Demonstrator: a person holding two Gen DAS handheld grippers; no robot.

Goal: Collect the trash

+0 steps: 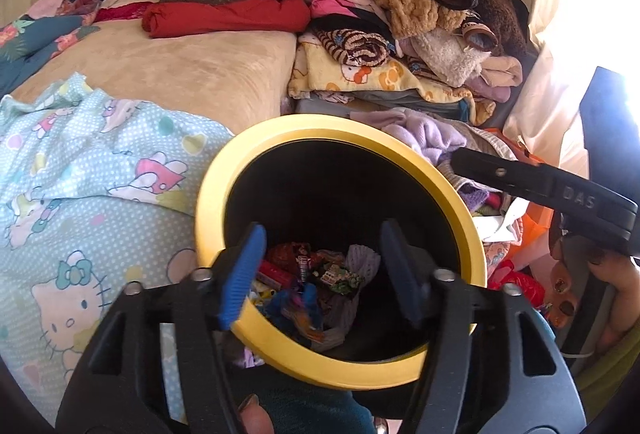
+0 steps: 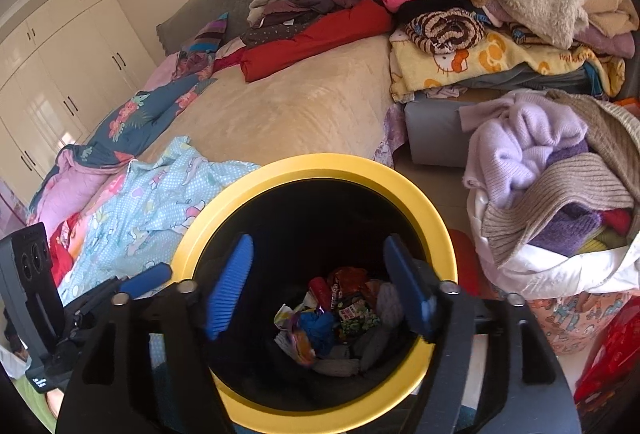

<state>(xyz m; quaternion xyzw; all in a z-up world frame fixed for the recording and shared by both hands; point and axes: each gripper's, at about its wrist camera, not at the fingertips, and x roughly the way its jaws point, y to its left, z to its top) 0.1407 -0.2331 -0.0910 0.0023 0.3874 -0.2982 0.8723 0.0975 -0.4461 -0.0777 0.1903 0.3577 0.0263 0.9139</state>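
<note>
Both tools are being held released above the bin.
Wrappers [image 2: 332,318] are being kept inside the yellow-rimmed bin [image 1: 256,141] beside the bed [image 2: 288,113]; the left tool [image 1: 320,270] and right tool [image 2: 316,286] are being held with jaws spread.

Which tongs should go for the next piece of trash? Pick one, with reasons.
Neither leads clearly. Left tongs and right tongs both hang open and empty over the yellow-rimmed bin. No loose trash shows outside it, so I'd lean left only for the bed side.

Both wrist views look closely down into the yellow-rimmed bin [image 1: 460,193], sharing the bed [image 2: 288,113].
</note>
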